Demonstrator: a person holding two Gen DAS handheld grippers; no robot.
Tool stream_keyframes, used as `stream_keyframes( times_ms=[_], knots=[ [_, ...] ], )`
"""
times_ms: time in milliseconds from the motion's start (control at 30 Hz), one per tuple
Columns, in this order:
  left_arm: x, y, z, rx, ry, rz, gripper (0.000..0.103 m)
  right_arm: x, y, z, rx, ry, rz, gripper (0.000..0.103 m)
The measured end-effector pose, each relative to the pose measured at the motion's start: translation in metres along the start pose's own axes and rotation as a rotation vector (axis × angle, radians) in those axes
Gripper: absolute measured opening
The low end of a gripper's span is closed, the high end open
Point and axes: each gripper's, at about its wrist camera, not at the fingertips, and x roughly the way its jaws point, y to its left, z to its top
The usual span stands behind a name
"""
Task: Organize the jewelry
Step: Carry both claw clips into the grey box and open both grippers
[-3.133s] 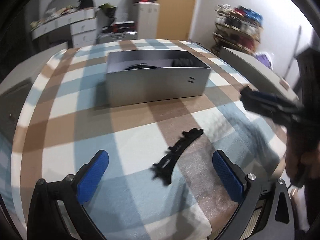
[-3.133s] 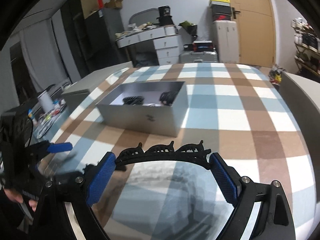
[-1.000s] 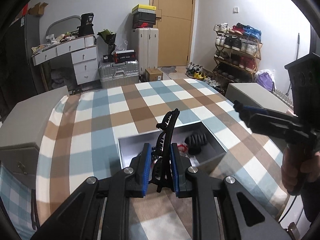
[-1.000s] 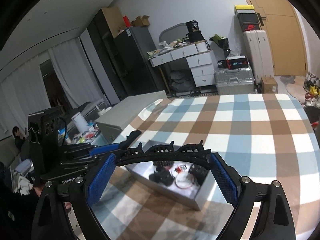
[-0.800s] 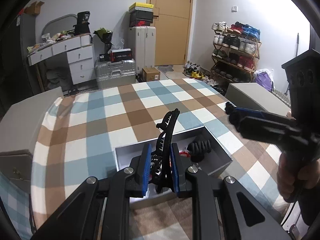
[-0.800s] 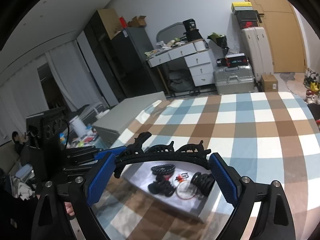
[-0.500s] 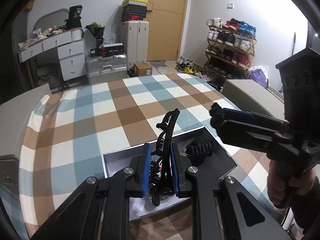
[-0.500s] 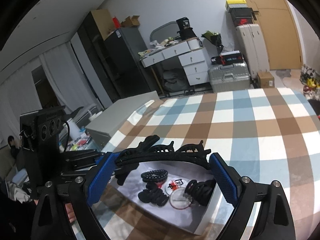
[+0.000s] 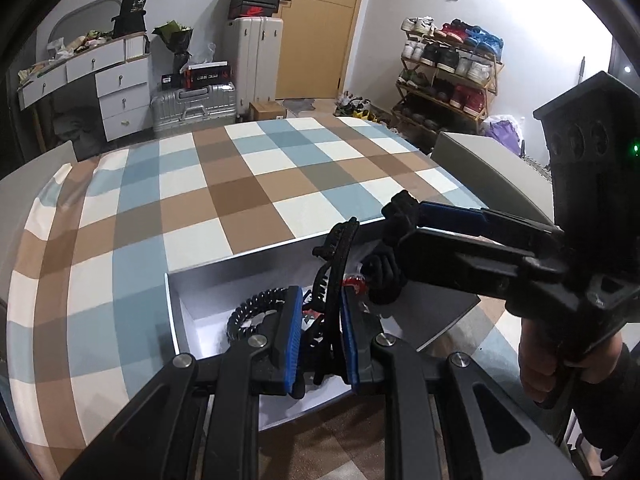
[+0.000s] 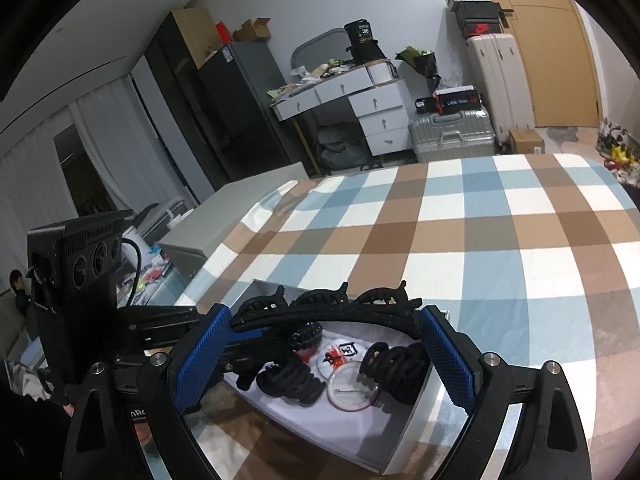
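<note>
Over the open grey rectangular box (image 9: pixel 208 280), the left hand-held gripper (image 9: pixel 320 332) pinches one black toothed hair clip (image 9: pixel 334 276) and the right hand-held gripper (image 10: pixel 326 354) spans another black ornate hair clip (image 10: pixel 328 310) end to end.

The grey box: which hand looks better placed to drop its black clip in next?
Probably the left. The left gripper pinches its thin clip and points down right over the grey box. The right gripper holds a long clip crosswise, likely harder to fit.
</note>
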Motion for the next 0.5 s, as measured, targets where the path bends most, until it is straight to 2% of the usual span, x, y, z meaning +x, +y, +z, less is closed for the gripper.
stream_keyframes(
  times_ms=[233, 433, 467, 500],
  knots=[
    [0.005, 0.0, 0.004, 0.019, 0.023, -0.008, 0.014, 0.003, 0.005, 0.001, -0.01, 0.008, -0.007, 0.095],
    [0.007, 0.009, 0.006, -0.007, 0.032, -0.029, 0.014, 0.01, 0.009, 0.003, -0.021, 0.02, -0.026, 0.095],
    [0.007, 0.01, 0.007, -0.007, 0.031, -0.031, 0.016, 0.01, 0.009, 0.003, -0.021, 0.021, -0.033, 0.095],
    [0.008, 0.011, 0.007, -0.007, 0.039, -0.028, 0.026, 0.01, 0.009, 0.003, -0.02, 0.02, -0.038, 0.095]
  ],
)
